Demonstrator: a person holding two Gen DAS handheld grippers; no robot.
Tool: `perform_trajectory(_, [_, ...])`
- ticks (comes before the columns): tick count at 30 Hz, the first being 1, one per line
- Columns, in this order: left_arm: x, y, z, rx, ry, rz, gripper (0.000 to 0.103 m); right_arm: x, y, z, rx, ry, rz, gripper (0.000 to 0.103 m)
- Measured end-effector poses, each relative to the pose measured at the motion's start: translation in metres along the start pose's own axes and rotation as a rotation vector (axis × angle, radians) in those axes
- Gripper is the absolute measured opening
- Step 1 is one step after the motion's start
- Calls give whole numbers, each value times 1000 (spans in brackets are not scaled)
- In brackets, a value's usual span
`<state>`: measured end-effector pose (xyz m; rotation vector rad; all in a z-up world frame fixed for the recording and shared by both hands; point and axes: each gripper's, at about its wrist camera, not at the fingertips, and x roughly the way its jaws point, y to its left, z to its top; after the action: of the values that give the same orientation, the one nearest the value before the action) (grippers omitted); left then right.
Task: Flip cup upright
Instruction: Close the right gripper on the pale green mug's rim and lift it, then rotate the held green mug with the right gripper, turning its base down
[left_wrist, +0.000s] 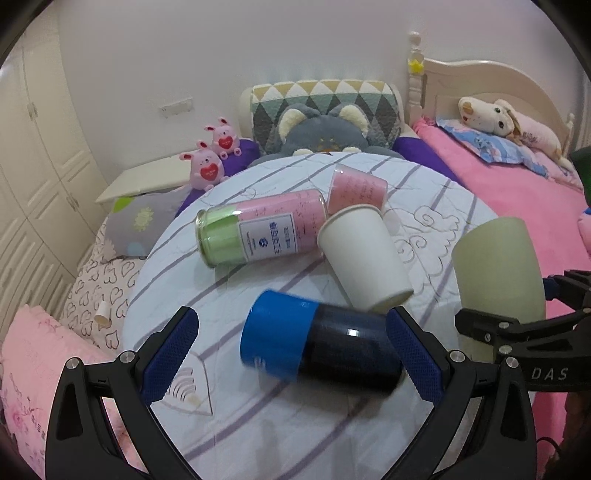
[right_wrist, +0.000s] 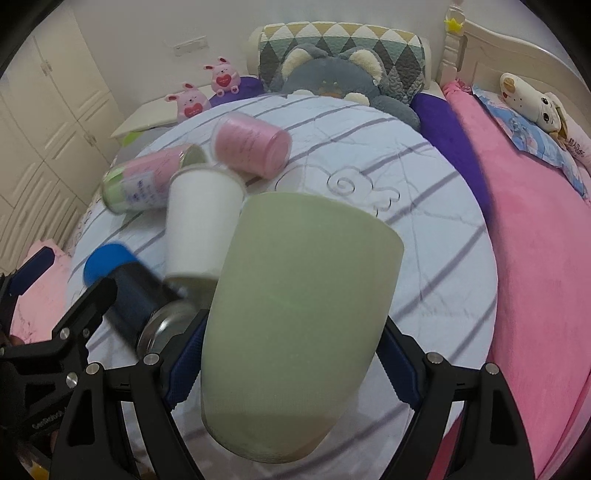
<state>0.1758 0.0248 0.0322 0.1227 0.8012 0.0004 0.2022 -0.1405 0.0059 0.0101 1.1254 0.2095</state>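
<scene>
A pale green cup (right_wrist: 295, 325) is held between the fingers of my right gripper (right_wrist: 291, 365), lifted above the striped round table, its rim pointing away. It also shows in the left wrist view (left_wrist: 498, 273) at the right. My left gripper (left_wrist: 291, 354) is open, its fingers either side of a blue-capped dark bottle (left_wrist: 317, 339) that lies on its side and looks blurred. A white paper cup (left_wrist: 364, 254) lies on its side behind the bottle.
A pink and green canister (left_wrist: 258, 232) and a pink cup (left_wrist: 356, 192) lie on the round striped table (left_wrist: 258, 424). Plush toys, pillows and a pink bed (left_wrist: 517, 192) surround it. White wardrobes stand at the left.
</scene>
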Motion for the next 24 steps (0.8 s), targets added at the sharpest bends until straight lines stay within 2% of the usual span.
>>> perform_trajectory(13, [-14,11,-43,5,46,2,102,-10,20,-60,-21,46,-3,85])
perform_trajectory(18, [-12,14,-56,11,63,3,102,-6,24,-68,-20,58,-9,87])
perform_trajectory(24, [-5,20,-65,-2,96,5,102,-15,23,-70,-9,17,-7,88])
